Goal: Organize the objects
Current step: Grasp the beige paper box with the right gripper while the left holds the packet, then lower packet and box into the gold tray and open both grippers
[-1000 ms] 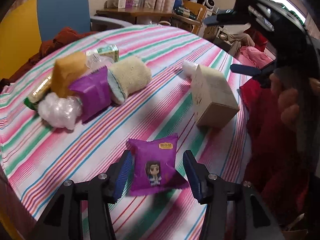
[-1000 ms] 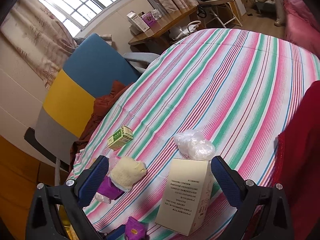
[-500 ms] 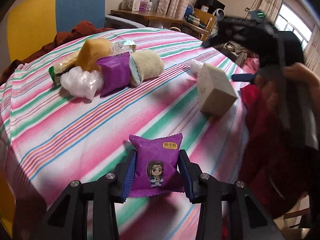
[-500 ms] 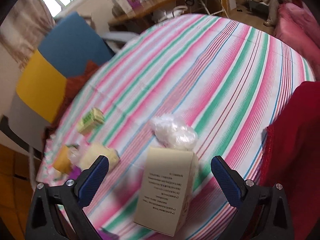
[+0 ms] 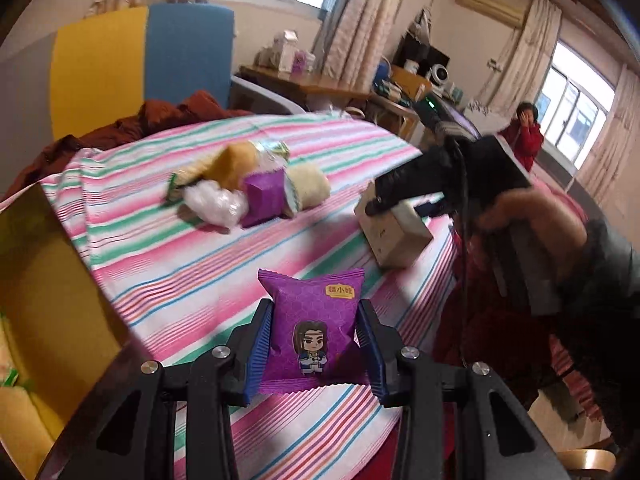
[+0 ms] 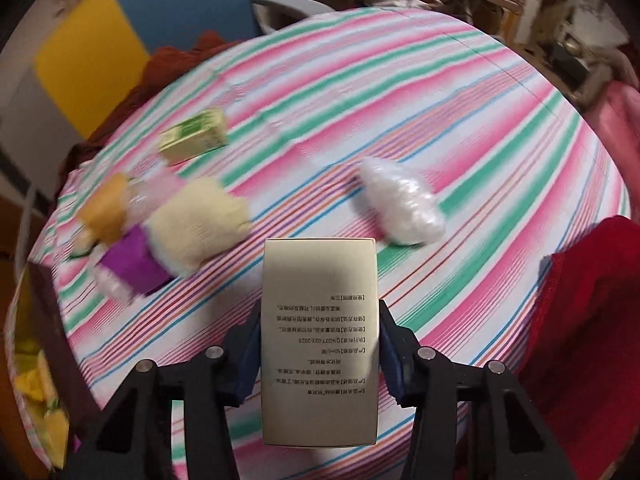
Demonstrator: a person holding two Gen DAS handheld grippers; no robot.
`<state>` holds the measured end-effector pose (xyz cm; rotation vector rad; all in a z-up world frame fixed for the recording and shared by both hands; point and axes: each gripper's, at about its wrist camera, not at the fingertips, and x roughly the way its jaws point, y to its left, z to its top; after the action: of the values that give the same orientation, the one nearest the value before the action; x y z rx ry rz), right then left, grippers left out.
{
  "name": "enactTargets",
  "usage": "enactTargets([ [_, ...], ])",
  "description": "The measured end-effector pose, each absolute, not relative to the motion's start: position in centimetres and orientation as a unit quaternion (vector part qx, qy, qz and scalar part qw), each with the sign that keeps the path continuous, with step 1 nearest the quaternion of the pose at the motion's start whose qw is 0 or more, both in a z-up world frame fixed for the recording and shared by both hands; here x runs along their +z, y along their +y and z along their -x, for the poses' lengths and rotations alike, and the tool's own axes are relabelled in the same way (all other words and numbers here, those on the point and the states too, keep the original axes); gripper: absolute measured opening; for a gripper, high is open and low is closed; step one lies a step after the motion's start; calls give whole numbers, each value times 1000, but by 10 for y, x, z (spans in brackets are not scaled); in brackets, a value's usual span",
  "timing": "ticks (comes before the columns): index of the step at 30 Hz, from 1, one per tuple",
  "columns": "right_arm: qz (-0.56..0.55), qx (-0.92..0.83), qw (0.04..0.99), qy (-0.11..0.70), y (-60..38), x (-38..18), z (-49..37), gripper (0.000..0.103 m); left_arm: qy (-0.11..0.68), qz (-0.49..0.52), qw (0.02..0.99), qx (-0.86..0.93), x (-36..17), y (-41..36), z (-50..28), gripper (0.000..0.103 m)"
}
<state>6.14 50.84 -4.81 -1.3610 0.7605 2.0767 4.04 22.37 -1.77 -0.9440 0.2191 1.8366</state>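
Left wrist view: your left gripper (image 5: 314,354) fingers pinch the purple cartoon-printed snack packet (image 5: 313,326); the right gripper (image 6: 319,354) clamps the tall beige printed carton (image 6: 319,340). Carry both level to the yellow-lined box (image 5: 44,320).

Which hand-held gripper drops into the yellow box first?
Left, probably. The left hand-held gripper already clamps the purple packet, and the yellow box sits right beside it; the right hand-held gripper holds the beige carton farther away.

Motion blur smears the heap of packets (image 6: 160,236) on the desk. The yellow box (image 5: 44,300) is cut off at the left edge. The right claw's tips are hidden behind its cream carton (image 6: 319,336).
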Motion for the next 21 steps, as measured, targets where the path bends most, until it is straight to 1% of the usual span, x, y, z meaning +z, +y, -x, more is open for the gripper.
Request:
enactTargets([
  [7,447,839,181,252,450,-4,-63,51,43,384,458,801,0,171,-24,42],
  [14,413,886,65,200,353,44,-15,51,-13,373,375,849,13,103,11,42],
  [21,414,898,-28,144,263,55,31,51,-52,366,278,887,14,37,43,42],
])
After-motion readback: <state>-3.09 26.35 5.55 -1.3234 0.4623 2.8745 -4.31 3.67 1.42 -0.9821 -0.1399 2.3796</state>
